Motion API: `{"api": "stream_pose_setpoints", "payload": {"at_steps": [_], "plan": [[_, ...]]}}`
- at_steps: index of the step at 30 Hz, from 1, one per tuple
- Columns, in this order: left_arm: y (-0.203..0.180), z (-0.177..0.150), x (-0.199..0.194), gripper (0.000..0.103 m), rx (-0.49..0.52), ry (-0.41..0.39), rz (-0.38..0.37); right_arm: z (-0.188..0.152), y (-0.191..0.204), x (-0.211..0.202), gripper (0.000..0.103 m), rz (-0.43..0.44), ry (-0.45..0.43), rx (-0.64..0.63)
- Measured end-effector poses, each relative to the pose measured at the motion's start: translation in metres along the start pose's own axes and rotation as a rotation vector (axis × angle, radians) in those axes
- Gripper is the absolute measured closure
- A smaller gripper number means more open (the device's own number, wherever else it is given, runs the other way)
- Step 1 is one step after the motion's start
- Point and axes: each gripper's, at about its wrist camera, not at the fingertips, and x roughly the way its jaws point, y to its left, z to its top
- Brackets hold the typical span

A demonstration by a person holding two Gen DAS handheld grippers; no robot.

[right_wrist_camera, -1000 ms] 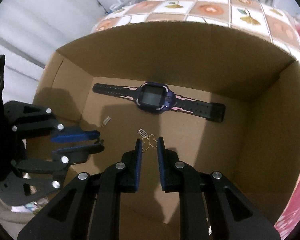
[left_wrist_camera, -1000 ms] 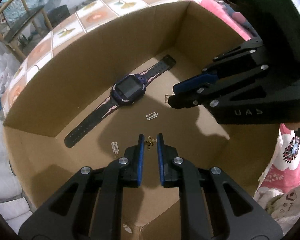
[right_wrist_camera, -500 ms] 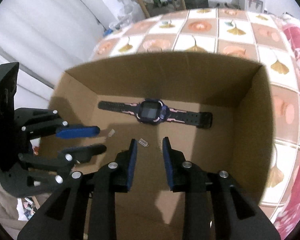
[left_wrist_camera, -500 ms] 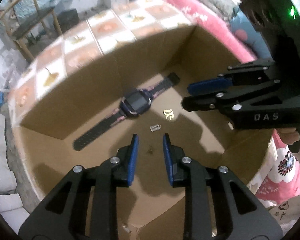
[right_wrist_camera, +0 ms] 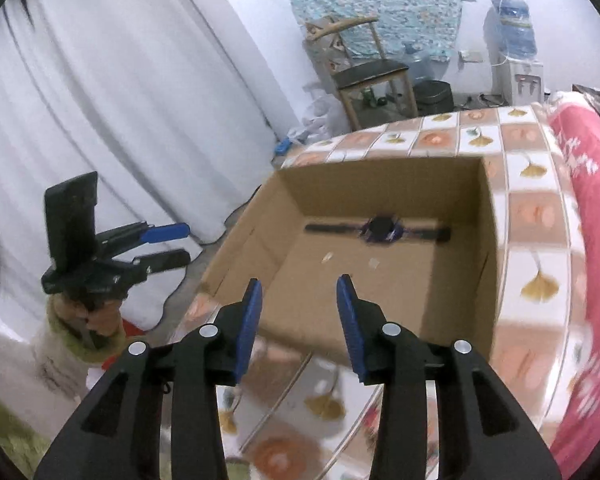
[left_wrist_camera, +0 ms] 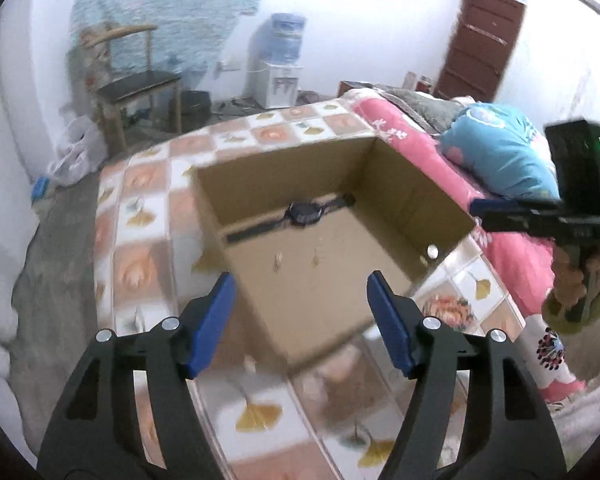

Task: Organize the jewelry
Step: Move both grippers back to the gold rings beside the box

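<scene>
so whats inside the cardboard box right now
Inside the cardboard box: a dark watch lying flat along the far wall, and two small pale pieces on the floor, too blurred to identify. The near wall hides the floor behind it.

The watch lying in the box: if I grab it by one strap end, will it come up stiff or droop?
The watch would probably droop: its straps look thin and long beside the chunky case, so the case end likely sags. It lies flat on the cardboard box floor, so it is unlikely to roll. Gripping the case seems steadier.

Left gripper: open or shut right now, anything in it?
Open and empty. The left gripper has just been opening; its blue pads stand wide apart with only the cardboard box visible through the gap, nothing between them.
</scene>
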Motion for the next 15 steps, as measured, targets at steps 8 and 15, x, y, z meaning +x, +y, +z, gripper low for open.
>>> {"api": "stream_pose_setpoints", "payload": {"at_steps": [8,15], "plan": [[-0.025,-0.087,0.01,0.038,0.005,0.082,0.0,-0.074,0.006,0.041,0.065,0.0,0.116,0.102],[-0.064,-0.129,0.055,0.038,0.074,0.146,-0.033,-0.106,0.002,0.073,0.068,-0.067,0.169,0.163]]}}
